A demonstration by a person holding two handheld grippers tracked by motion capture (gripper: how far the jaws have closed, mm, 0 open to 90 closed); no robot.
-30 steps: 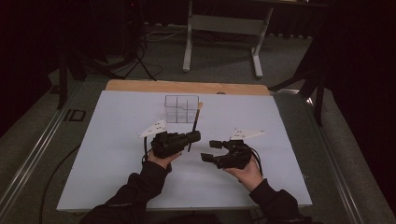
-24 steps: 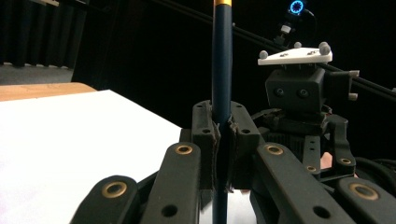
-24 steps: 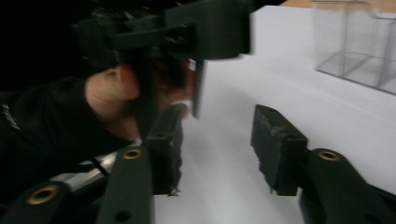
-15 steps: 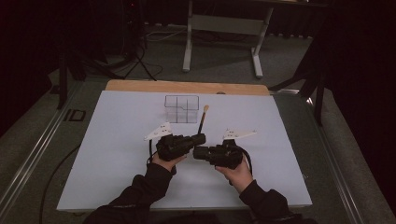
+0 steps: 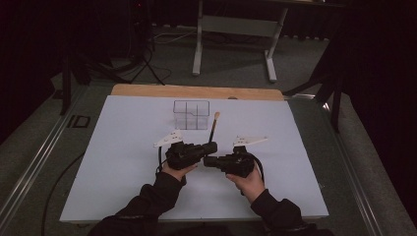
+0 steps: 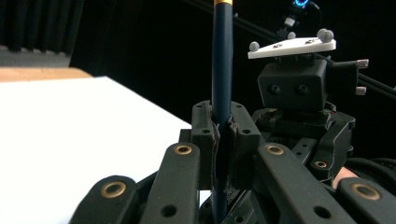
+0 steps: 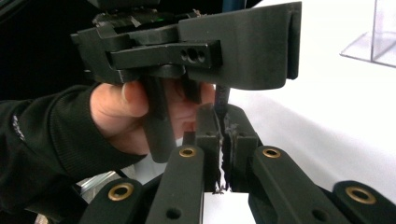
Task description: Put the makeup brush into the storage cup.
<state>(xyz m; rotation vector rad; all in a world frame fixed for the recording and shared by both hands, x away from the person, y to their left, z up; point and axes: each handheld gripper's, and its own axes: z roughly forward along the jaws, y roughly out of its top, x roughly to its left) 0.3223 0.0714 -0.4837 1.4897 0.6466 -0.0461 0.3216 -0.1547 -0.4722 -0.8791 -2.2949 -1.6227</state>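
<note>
Now your left gripper (image 5: 209, 148) is clamped tight on the brush (image 5: 214, 129), which rises toward twelve o'clock near the clear box (image 5: 192, 114). Your right gripper (image 5: 210, 161) has just been closing, seemingly pinching the brush's lower end.

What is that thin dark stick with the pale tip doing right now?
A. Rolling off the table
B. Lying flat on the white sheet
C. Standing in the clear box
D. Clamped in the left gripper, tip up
D: the left gripper has its jaws shut on the brush, which stands upright with its pale tip on top.
</note>
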